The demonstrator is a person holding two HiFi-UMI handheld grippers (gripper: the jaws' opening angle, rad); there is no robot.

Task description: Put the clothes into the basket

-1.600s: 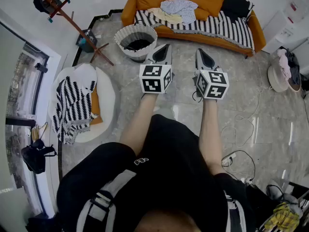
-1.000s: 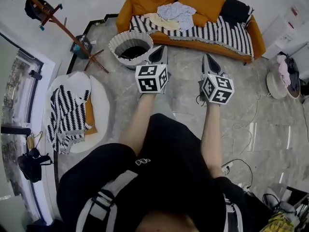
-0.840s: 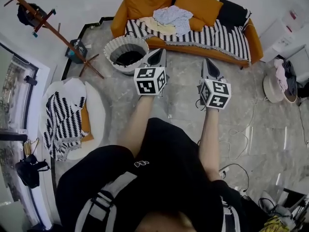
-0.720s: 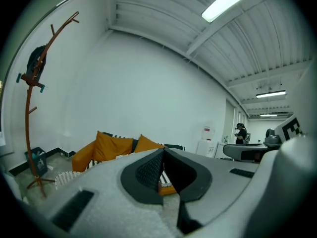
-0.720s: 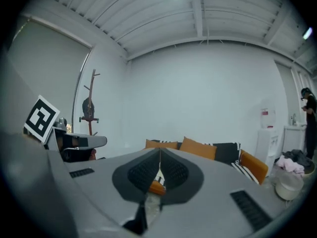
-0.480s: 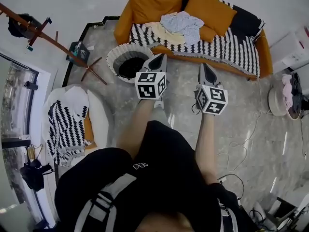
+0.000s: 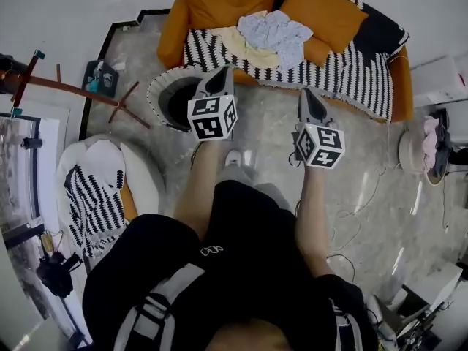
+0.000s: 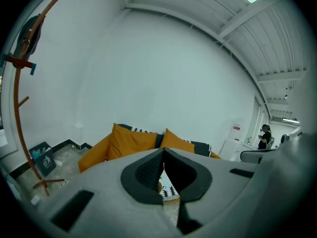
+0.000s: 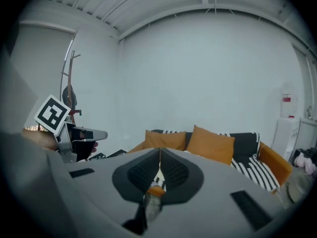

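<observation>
Clothes (image 7: pixel 272 34) lie in a loose heap on the seat of the orange sofa (image 7: pixel 212 2), on top of a black-and-white striped throw (image 7: pixel 351 75). A pale blue patterned garment is uppermost, and a cream garment (image 7: pixel 235 47) lies partly under it on the basket side.

Expected handling: light, limp fabric with no stiffness. It should drape and trail when lifted, and one piece may drag the other along.

Recommended hold: pinch a raised fold near the middle of the top garment rather than an edge, so that less cloth hangs below.

Basket (image 7: pixel 155 93), round with a pleated white wall and a dark interior, stands on the floor just beside the sofa end nearer the left tongs. Its contents cannot be identified.

Left tongs (image 7: pixel 217 75) are clenched with nothing between the pads; in the head view they overlap the basket rim. Right tongs (image 7: pixel 307 97) are likewise clenched and empty, short of the sofa front. Both would need releasing before contact with the cloth.
</observation>
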